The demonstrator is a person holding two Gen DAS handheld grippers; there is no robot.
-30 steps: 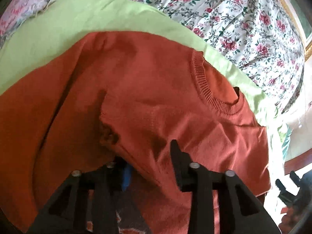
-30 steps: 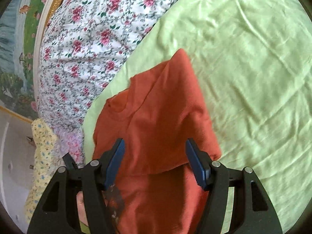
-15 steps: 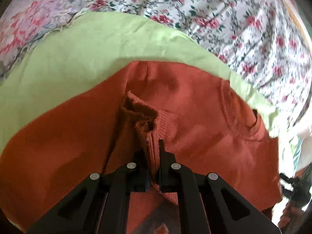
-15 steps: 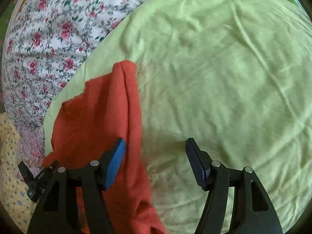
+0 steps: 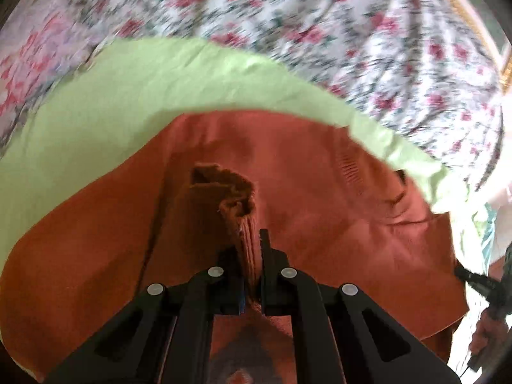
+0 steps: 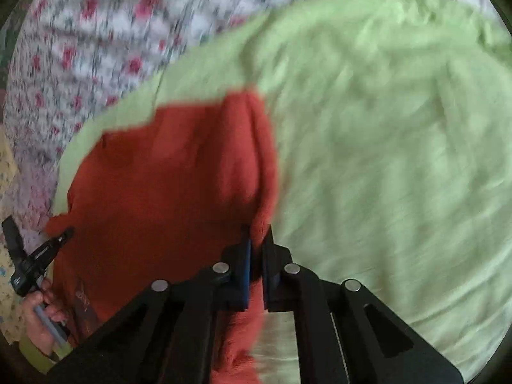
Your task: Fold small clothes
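Note:
A small rust-orange knit sweater [image 5: 320, 192] lies on a light green sheet [image 5: 144, 96]. In the left wrist view my left gripper [image 5: 252, 249] is shut on a bunched ribbed edge of the sweater and holds it up over the body; the neckline sits to the right. In the right wrist view my right gripper [image 6: 256, 249] is shut on the sweater's [image 6: 176, 176] right-hand edge, where a folded ridge runs away from the jaws. The left gripper [image 6: 28, 256] and the hand holding it show at the far left there.
The green sheet [image 6: 384, 160] covers most of the right wrist view. A floral bedspread [image 5: 352, 32] lies beyond it; it also shows in the right wrist view [image 6: 96, 48]. The right gripper's tip [image 5: 476, 284] shows at the left view's right edge.
The right gripper was open half a second ago; it is shut on the sweater's edge now. The left gripper closed on the ribbed edge earlier and keeps it pinched. Both views are motion-blurred.

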